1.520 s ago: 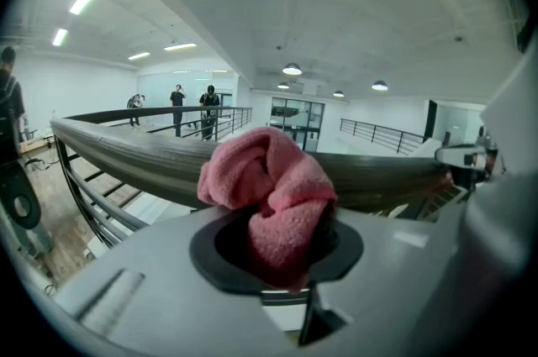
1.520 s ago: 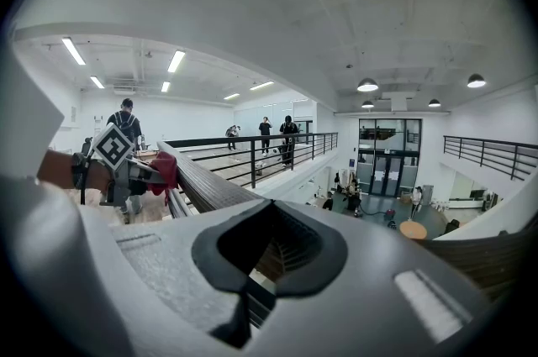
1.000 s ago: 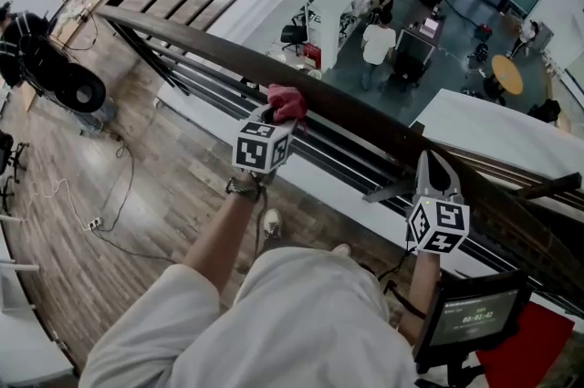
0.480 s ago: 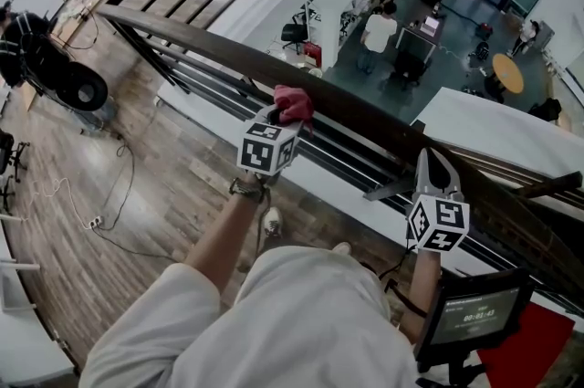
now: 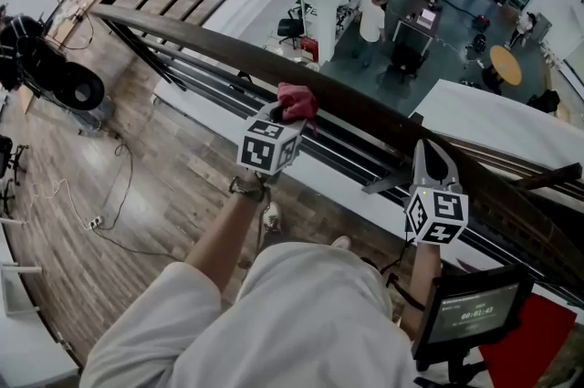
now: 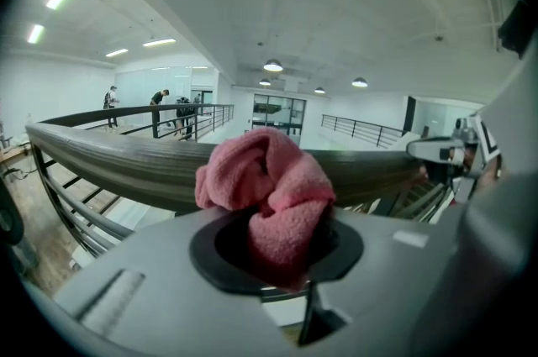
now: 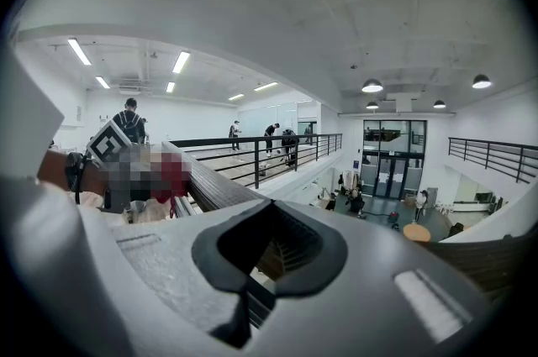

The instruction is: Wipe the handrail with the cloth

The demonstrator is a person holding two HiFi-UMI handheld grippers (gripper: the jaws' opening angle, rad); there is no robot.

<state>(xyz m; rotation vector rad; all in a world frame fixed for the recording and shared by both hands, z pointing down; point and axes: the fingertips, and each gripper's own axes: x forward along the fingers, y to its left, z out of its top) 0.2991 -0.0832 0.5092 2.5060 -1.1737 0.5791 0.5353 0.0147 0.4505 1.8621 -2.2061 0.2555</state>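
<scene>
The dark wooden handrail (image 5: 192, 35) runs from upper left to lower right across the head view. A bunched pink cloth (image 5: 297, 99) rests on top of it, and my left gripper (image 5: 287, 111) is shut on the cloth. In the left gripper view the cloth (image 6: 271, 183) bulges out of the jaws in front of the handrail (image 6: 118, 162). My right gripper (image 5: 431, 156) is shut on nothing, its tips at the rail further right. In the right gripper view the handrail (image 7: 210, 189) runs away to the left past the gripper (image 7: 269, 250), toward the cloth (image 7: 174, 173).
Black horizontal bars (image 5: 351, 160) run under the rail. Beyond it is a drop to a lower floor with desks and people (image 5: 411, 12). A screen on a stand (image 5: 470, 309) is at lower right. Cables (image 5: 109, 213) and black equipment (image 5: 50, 67) lie on the wood floor at left.
My left gripper has slid the cloth a little to the right along the handrail. The right gripper has hardly moved.
</scene>
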